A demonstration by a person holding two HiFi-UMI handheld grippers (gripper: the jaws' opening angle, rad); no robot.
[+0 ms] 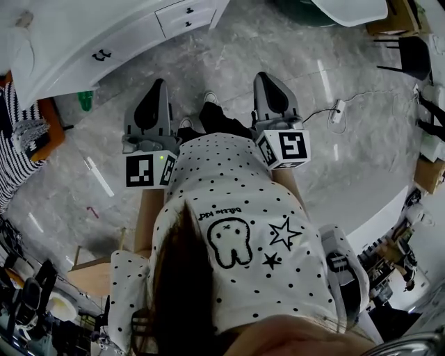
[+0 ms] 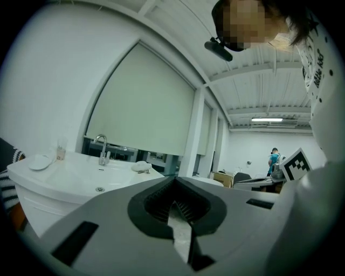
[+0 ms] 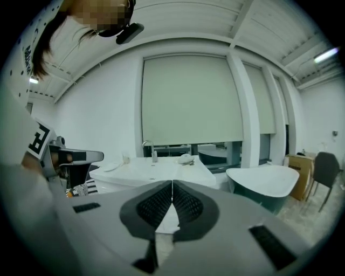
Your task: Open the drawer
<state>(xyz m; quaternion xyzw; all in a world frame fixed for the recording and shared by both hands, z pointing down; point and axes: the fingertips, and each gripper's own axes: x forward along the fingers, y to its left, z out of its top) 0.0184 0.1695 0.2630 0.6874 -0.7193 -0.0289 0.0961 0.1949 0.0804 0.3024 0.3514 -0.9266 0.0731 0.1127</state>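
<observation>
Both tools are pointing toward 12 o'clock in the head view, over a glossy grey marble-veined floor [image 1: 229, 49]. The left tongs [image 1: 158, 87] are clenched, with nothing between them. In the left gripper view their ribbed black rubber pads [image 2: 157, 204] are meeting at the tips inside a smooth grey plastic shell. The right tongs [image 1: 266, 78] are likewise clenched and empty, their cross-hatched pads [image 3: 153, 205] closing on a single seam. Each tool is carrying a white marker cube [image 1: 148, 169] printed with black squares at its rear, close against the person's white, black-dotted shirt [image 1: 243, 208]. The drawer [image 1: 104, 42] is lying at about 11 o'clock from the left tongs, well apart from them. It is a wide, flat, glossy white front with a small curved black handle [image 1: 102, 54], sitting flush in a white vanity cabinet [image 1: 69, 21]. Two narrower drawer fronts [image 1: 184, 15] are standing at 2 o'clock of it. In the left gripper view the rounded white basin [image 2: 81, 172] on this surface is showing at 9 o'clock, with a chrome arched tap [image 2: 102, 150] rising behind it. In the right gripper view an oval bathtub [image 3: 264, 180], white inside and dark outside, is standing at 3 o'clock of the tips. A white power strip [image 1: 338, 111] with its cable is lying on the floor at 3 o'clock of the right tongs.
</observation>
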